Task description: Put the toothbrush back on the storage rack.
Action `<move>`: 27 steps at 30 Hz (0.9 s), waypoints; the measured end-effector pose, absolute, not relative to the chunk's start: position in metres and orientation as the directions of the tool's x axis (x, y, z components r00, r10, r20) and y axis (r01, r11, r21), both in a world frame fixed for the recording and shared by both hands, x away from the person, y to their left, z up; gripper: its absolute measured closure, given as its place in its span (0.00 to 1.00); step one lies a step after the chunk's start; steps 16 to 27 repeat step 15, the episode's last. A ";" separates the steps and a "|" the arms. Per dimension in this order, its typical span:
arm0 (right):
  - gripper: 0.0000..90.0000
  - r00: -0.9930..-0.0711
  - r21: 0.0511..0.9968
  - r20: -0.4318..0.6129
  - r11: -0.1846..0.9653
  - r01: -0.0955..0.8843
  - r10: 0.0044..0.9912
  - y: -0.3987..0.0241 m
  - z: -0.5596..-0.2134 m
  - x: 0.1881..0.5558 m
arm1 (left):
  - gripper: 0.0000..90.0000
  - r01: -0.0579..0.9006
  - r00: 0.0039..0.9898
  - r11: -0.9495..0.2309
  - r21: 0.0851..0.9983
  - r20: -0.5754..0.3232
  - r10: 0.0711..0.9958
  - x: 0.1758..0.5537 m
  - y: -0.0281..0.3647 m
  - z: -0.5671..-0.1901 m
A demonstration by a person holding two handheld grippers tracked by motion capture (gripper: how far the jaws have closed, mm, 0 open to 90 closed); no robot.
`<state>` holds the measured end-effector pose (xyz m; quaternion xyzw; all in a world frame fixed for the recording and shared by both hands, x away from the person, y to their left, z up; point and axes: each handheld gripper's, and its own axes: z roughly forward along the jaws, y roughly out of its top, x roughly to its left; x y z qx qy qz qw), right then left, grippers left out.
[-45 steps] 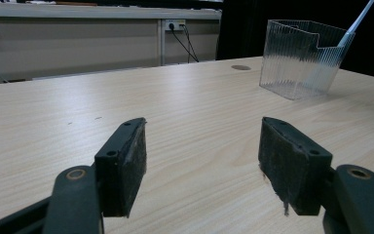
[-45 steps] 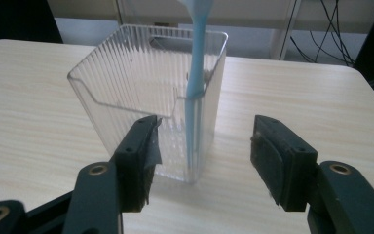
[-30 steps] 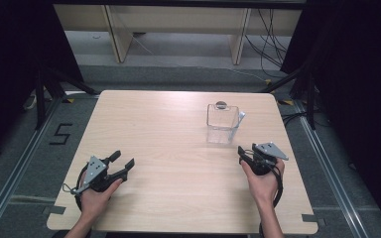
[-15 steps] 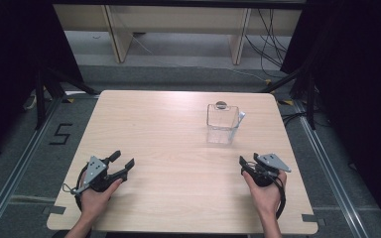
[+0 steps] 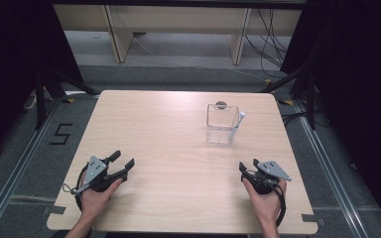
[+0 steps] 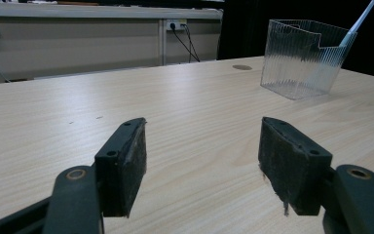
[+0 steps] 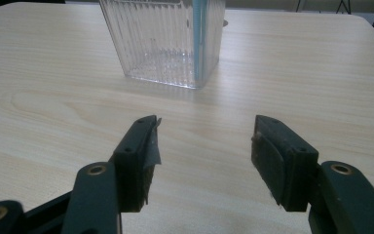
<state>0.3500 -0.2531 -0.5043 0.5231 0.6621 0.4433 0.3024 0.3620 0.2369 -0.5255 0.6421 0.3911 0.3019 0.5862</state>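
At the near left corner of the table (image 5: 178, 129), the left gripper (image 5: 124, 161) lies low over the wood in the person's left hand (image 5: 95, 198), pointing toward the far right. Its jaws are spread wide with nothing between them; the left gripper view (image 6: 202, 151) shows bare tabletop in the gap and worn dark pads (image 6: 136, 161) on the inner faces. A cable loops from its back end by the wrist.

Farther right, past the middle and toward the far edge, stands a clear ribbed plastic box (image 5: 222, 124), upright and well apart from both grippers. A pale blue stick, perhaps a straw (image 5: 239, 124), leans in its right corner and pokes above the rim; the high view is too small to say what it is. In the left gripper view the box (image 6: 304, 56) sits at the upper right with the stick (image 6: 363, 14) slanting out of it. A small dark round spot (image 5: 221, 104) lies on the table just behind the box.

At the near right, the right gripper (image 5: 248, 166) rests in the person's right hand (image 5: 265, 201), aimed roughly at the box. Its jaws are likewise spread apart and hold nothing. In the right gripper view (image 7: 204, 151) the box (image 7: 163, 39) stands straight ahead, the blue stick (image 7: 199, 39) upright inside it.
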 end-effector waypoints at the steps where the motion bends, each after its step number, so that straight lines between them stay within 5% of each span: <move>1: 0.48 -0.262 0.910 0.052 0.062 0.409 0.964 -0.253 -0.505 0.349 | 0.38 0.149 0.512 -0.006 0.989 -0.071 0.856 0.362 0.237 -0.526; 27: 0.49 -0.268 0.933 0.054 0.047 0.357 0.962 -0.252 -0.514 0.347 | 0.38 0.148 0.515 -0.007 0.989 -0.070 0.854 0.362 0.237 -0.526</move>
